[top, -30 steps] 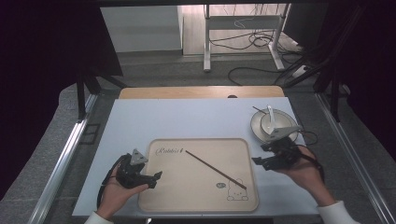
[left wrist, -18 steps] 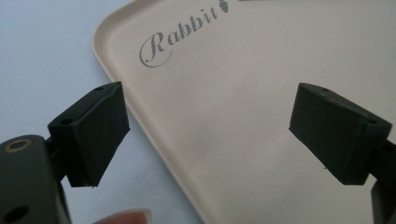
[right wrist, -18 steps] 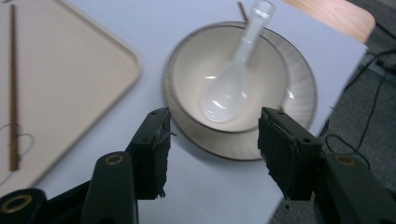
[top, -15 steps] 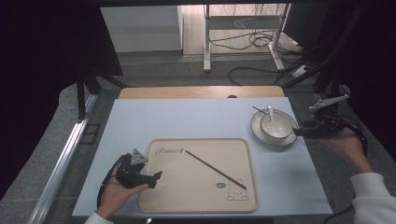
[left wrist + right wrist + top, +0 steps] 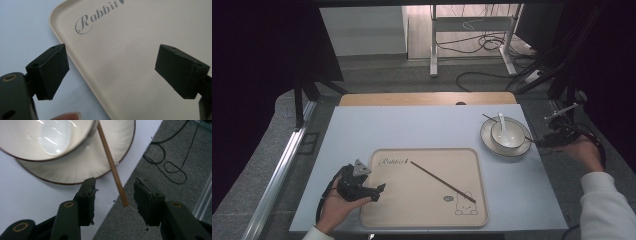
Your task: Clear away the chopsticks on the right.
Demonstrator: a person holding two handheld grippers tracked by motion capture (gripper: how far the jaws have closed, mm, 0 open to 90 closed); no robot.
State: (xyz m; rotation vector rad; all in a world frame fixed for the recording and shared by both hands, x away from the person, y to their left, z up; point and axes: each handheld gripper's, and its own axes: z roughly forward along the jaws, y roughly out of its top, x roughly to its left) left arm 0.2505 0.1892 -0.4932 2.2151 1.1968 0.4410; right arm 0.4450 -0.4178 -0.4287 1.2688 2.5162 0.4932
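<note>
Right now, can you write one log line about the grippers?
right gripper: closing, brown wooden chopstick end between jaws, not pinched | left gripper: open over beige tray | chopstick rests on cream plate

"rabbit" in grey script on beige tray (image 5: 140,62)

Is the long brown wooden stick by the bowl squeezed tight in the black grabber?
No, the brown wooden chopstick sits between the right gripper jaws, untouched, with gaps on both sides.
</note>
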